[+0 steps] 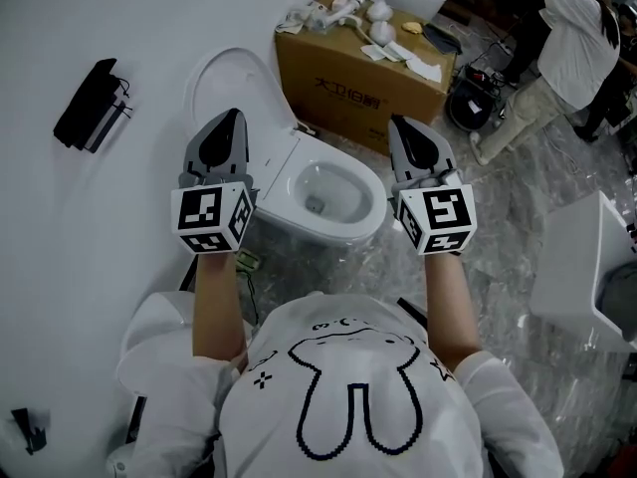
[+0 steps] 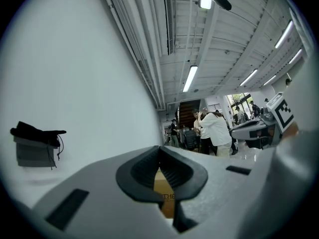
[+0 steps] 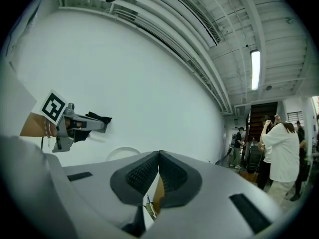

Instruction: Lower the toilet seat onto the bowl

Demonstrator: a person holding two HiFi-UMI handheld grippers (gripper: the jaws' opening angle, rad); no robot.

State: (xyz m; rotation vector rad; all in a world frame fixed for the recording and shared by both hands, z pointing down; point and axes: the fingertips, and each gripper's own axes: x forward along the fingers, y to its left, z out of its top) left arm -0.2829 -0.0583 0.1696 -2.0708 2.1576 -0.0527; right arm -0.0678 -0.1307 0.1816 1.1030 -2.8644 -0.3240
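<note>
A white toilet stands against the wall. Its bowl [image 1: 328,199] is uncovered and its seat and lid [image 1: 227,76] stand upright against the wall. My left gripper [image 1: 233,118] is held in the air just left of the bowl, in front of the raised seat, shut and empty. My right gripper [image 1: 397,124] hovers just right of the bowl, also shut with nothing in it. In the left gripper view the jaws [image 2: 159,149] meet tip to tip. The right gripper view shows its jaws [image 3: 158,154] closed too, with the lid's rounded top [image 3: 121,152] beyond them.
A brown cardboard box [image 1: 353,80] with white items on top sits beside the toilet at the back. A black holder [image 1: 90,104] hangs on the wall at left. People [image 1: 575,40] stand at the far right. A white fixture [image 1: 585,267] is on the marble floor at right.
</note>
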